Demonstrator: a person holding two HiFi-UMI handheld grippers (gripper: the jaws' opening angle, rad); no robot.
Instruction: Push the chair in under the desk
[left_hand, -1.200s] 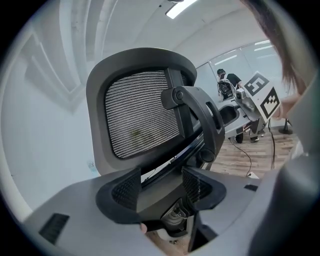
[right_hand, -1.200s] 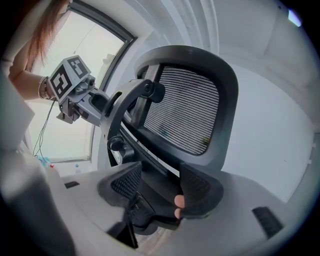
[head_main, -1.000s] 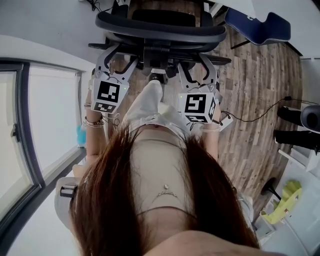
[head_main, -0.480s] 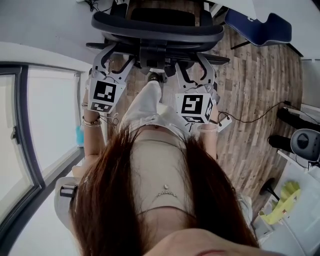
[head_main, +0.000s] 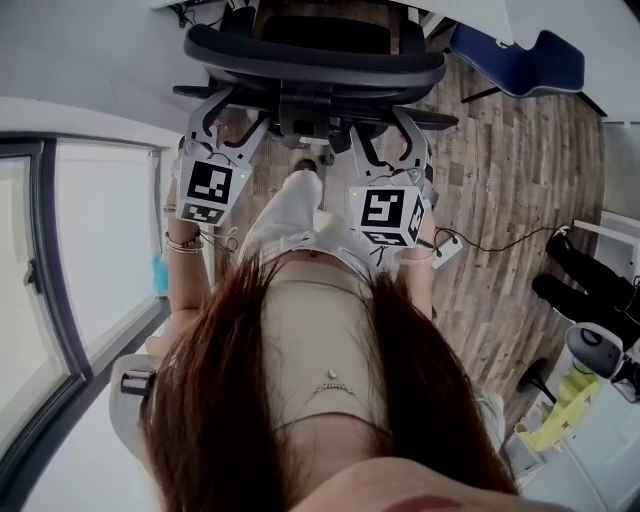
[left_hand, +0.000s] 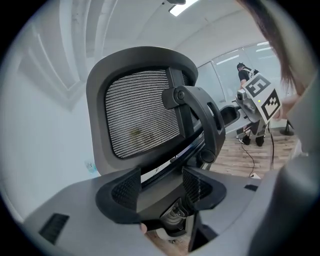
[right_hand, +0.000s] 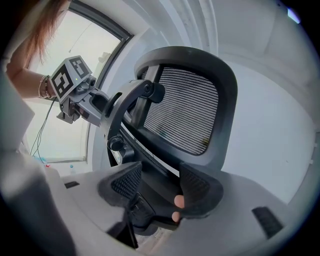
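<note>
A black office chair (head_main: 315, 55) with a mesh backrest (left_hand: 140, 115) stands at the top of the head view, its back towards me. My left gripper (head_main: 228, 108) is open, and its pads (left_hand: 125, 187) sit on either side of the chair's lower back frame. My right gripper (head_main: 387, 122) is open too and presses on the same frame from the other side. In the right gripper view the mesh backrest (right_hand: 185, 115) rises above the right gripper (right_hand: 160, 189), and the left gripper's marker cube (right_hand: 70, 75) shows beyond it. Whether a desk stands ahead of the chair is hidden.
A blue chair (head_main: 520, 50) stands at the back right on the wood floor. A cable with a power strip (head_main: 450, 245) lies to my right. A glass wall (head_main: 90, 250) runs along the left. A person in black (head_main: 590, 285) is at the far right.
Both grippers and the chair have shifted slightly forward, away from me. The dark shapes at the far right have moved, and a person's legs now show there.
</note>
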